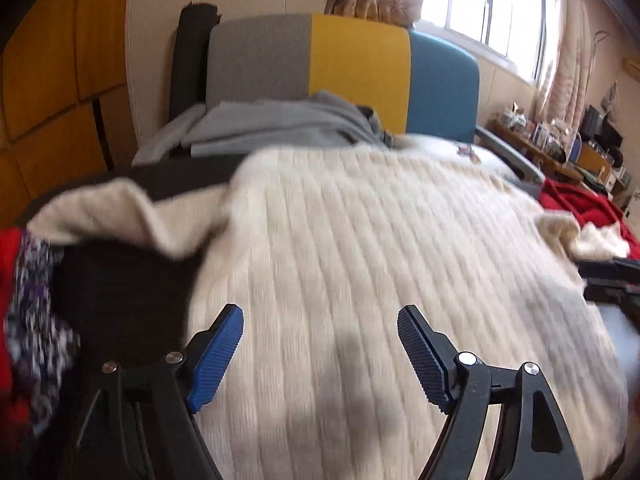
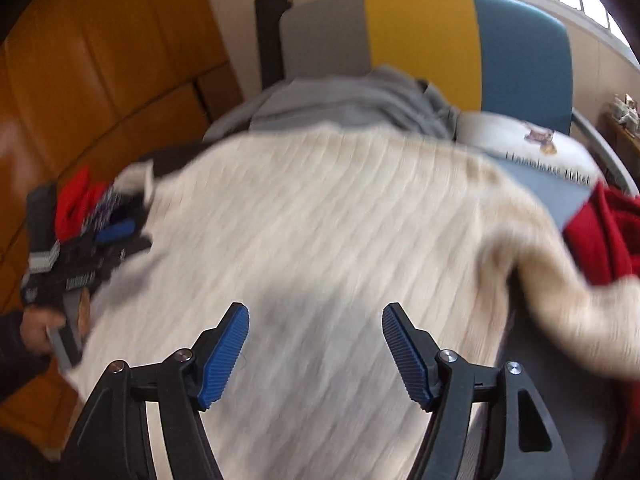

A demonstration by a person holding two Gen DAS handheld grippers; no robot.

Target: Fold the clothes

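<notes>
Sweater point(image 1: 360, 264) fills both my views: cream, ribbed knit, spread flat across the surface in front of me, blurred in each wrist view. My left gripper point(image 1: 320, 354) stands wide, both blue pads point(image 1: 218, 360) apart over the knit with nothing pinched between them. My right gripper point(image 2: 316, 350) reads the same, wide, its blue pads point(image 2: 224, 360) clear of the fabric, nothing between them. 1 sleeve point(image 2: 560, 312) trails off to the near right in the right view, lying just beside a red garment point(image 2: 608, 232). On the left side I see the other sleeve point(image 1: 120, 212) folded over onto a dark surface point(image 1: 120, 288), with a red and patterned pile of clothes point(image 1: 28, 320) at the far left edge. Beyond the sweater lies a grey garment point(image 1: 280, 124), heaped against a chair back point(image 1: 352, 64) in 3 colour bands: grey, yellow, blue. A white printed garment point(image 2: 532, 144) sits far right, next to the grey one. In the right view I can see a hand point(image 2: 36, 328) gripping the other tool's handle at the left.
</notes>
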